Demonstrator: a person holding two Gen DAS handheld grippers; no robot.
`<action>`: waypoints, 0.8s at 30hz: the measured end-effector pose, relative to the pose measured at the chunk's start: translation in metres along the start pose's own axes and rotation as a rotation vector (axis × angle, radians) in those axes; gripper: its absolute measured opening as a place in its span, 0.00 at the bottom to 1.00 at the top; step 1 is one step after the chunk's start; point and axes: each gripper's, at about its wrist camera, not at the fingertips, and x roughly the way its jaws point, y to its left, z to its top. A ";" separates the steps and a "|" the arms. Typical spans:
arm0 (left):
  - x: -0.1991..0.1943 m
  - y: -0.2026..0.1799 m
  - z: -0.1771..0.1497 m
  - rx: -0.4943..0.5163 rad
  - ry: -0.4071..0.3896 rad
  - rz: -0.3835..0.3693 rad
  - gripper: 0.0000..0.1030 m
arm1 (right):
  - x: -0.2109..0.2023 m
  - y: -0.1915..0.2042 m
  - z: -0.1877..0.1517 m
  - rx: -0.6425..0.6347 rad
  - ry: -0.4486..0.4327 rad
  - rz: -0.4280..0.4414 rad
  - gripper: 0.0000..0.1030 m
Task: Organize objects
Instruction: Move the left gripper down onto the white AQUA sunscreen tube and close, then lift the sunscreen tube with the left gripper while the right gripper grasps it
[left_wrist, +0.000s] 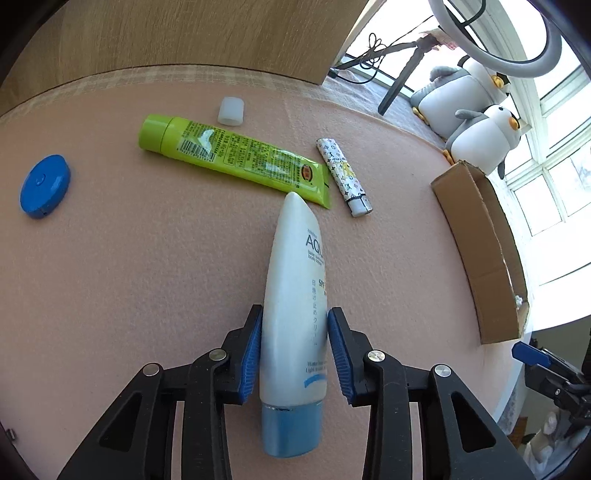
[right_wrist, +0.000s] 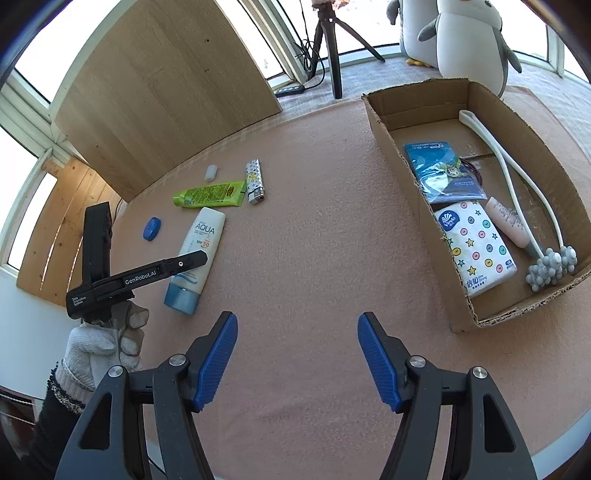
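Observation:
A white sunscreen tube (left_wrist: 295, 266) with a blue cap lies on the pink mat, cap toward me. My left gripper (left_wrist: 294, 310) is shut on it, both blue pads pressed against its sides. From the right wrist view, the same tube (right_wrist: 197, 251) lies under the left gripper's black finger (right_wrist: 184, 263), held by a gloved hand (right_wrist: 107, 339). My right gripper (right_wrist: 296, 319) hovers open over bare mat, holding nothing. Beyond the tube lie a green tube (left_wrist: 236, 158), a patterned lighter (left_wrist: 343, 177), a white cap (left_wrist: 231, 110) and a blue round case (left_wrist: 44, 186).
A cardboard box (right_wrist: 406, 147) stands at the right, holding a tissue pack (right_wrist: 476, 247), a blue packet (right_wrist: 443, 173), a pink tube (right_wrist: 506, 221) and a white massager (right_wrist: 517, 192). A wooden board (right_wrist: 166, 92) leans at the back, with plush penguins (left_wrist: 476, 136) and a tripod (right_wrist: 330, 48).

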 end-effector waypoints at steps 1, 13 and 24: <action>-0.001 -0.002 -0.008 -0.015 -0.011 -0.008 0.34 | 0.002 0.002 0.000 -0.009 0.003 0.001 0.62; -0.013 -0.033 -0.078 -0.022 -0.025 -0.038 0.50 | 0.028 0.017 0.001 -0.052 0.057 0.036 0.62; -0.031 -0.036 -0.094 0.099 -0.022 0.031 0.66 | 0.073 0.040 -0.003 -0.063 0.157 0.111 0.62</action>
